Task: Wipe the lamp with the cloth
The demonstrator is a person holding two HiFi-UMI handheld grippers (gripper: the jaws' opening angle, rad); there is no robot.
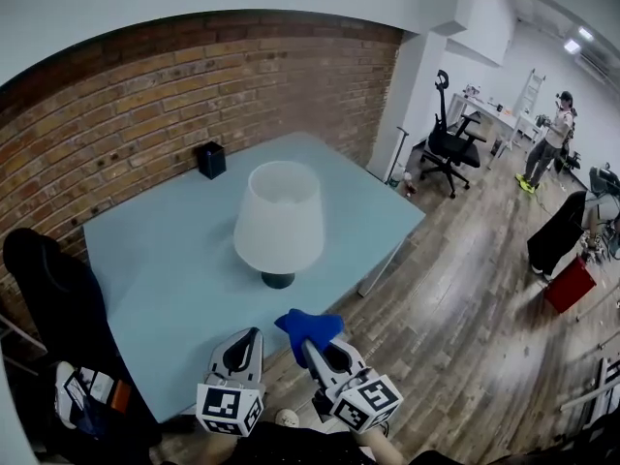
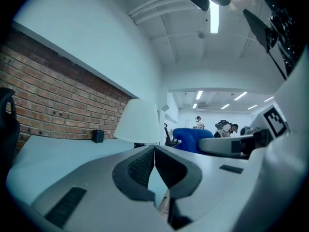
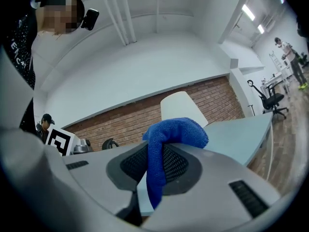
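Two grippers: the left gripper and the right gripper are side by side at the near edge of the tabletop. Both point toward the lamp.
Left fingers: the left gripper view shows its dark fingers closed. The tips touch each other and there is nothing between them.
Right fingers: the right gripper view shows its fingers squeezing the cloth.
Cloth: it is blue and soft. A bunched-up lump sticks out past the tips, and a strip of it runs down between the fingers. In the head view the cloth sits near the lamp, but it does not touch it.
Lamp: it stands straight up near the middle of the tabletop. It has a big white shade, wide at the bottom and narrow at the top, and a small dark round foot. Neither gripper touches it.
Tabletop: it is pale blue and smooth.
Box: a small dark box stands at the far edge of the tabletop, just beside the brick wall and well apart from the lamp.
Room: the floor is wood. A black office chair stands to the right, past the tabletop. A person stands far off in the back of the room.
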